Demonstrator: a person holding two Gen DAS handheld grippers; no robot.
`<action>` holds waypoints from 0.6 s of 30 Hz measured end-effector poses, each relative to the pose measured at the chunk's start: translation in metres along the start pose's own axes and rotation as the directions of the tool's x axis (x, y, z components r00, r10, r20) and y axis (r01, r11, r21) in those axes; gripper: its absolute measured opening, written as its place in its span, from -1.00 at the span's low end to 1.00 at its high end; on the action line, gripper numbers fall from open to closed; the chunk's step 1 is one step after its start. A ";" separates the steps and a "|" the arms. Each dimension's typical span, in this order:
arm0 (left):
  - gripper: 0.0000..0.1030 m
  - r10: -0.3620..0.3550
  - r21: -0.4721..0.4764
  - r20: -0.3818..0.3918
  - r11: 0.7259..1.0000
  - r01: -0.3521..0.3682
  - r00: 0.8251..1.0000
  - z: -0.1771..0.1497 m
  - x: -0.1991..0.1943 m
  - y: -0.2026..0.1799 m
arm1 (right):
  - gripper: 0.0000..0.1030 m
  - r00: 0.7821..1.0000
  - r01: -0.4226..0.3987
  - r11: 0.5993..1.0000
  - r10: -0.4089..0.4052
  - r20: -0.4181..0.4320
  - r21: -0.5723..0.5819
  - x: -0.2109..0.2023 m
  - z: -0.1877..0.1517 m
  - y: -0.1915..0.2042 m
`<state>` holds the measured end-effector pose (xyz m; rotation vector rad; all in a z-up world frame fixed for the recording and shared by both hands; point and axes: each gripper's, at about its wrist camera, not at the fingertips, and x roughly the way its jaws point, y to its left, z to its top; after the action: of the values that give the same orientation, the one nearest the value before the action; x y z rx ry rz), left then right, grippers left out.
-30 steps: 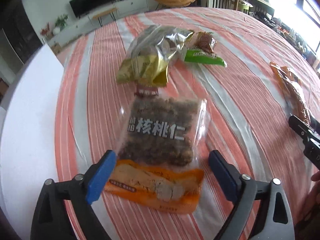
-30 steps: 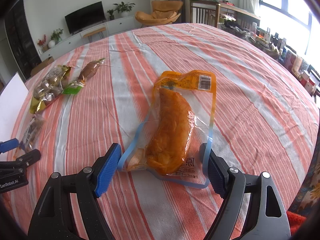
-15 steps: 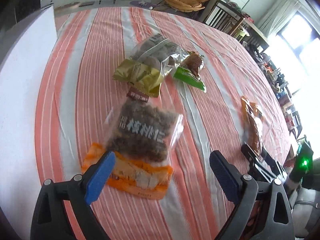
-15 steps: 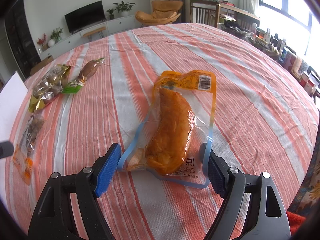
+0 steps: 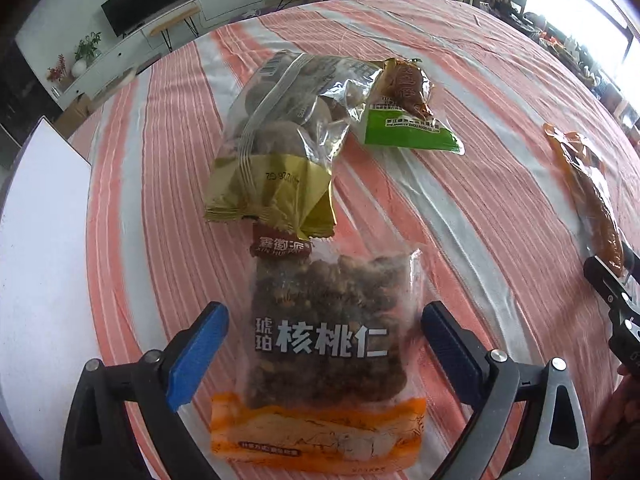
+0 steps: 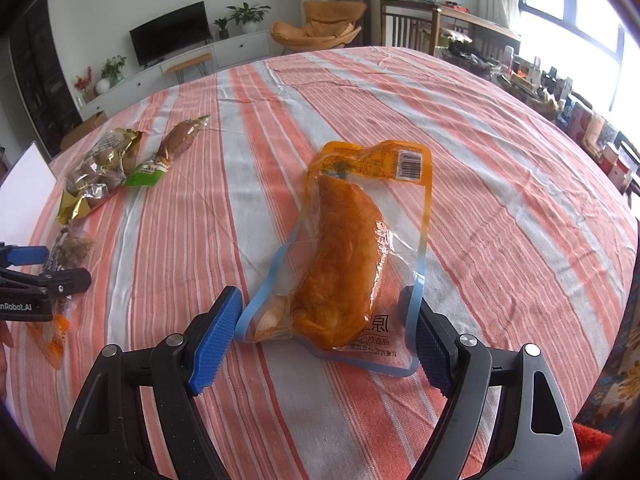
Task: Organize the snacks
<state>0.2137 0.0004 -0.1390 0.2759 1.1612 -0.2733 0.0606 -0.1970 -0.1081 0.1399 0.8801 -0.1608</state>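
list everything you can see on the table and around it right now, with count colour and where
walnut bag: 1, clear with orange base, between the left gripper's open jaws
gold bag: 1, clear and gold, just beyond the walnut bag
green-ended packet: 1, brown and green, beside the gold bag
chicken pack: 1, orange, its near end between the right gripper's open jaws
tablecloth: 1, orange and white stripes
white board: 1, table's left edge
television: 1, black, far wall
armchair: 1, orange, far side
left gripper: blue pads, open
right gripper: blue pads, open

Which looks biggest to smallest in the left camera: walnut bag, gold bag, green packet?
1. walnut bag, though it lies nearest the camera, so unsure.
2. gold bag.
3. green packet.
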 end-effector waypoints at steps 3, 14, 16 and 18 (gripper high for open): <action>0.90 0.009 0.010 0.008 1.000 -0.009 1.000 0.000 0.001 -0.001 | 0.62 1.000 0.000 1.000 0.000 0.000 0.000 0.000 0.000 0.000; 0.95 0.013 0.010 0.016 1.000 -0.014 1.000 -0.001 0.002 -0.002 | 0.62 1.000 0.001 1.000 -0.001 0.000 -0.001 0.000 0.000 0.000; 1.00 0.009 0.000 0.012 1.000 -0.009 1.000 -0.001 0.004 0.000 | 0.62 1.000 0.001 1.000 -0.001 0.000 -0.001 0.000 0.000 0.000; 1.00 -0.018 -0.027 0.004 0.999 0.018 1.000 -0.001 0.006 0.005 | 0.62 1.000 0.001 1.000 -0.001 0.000 -0.001 0.000 0.000 0.000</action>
<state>0.2169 0.0051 -0.1441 0.2411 1.1632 -0.2738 0.0601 -0.1969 -0.1081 0.1384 0.8806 -0.1617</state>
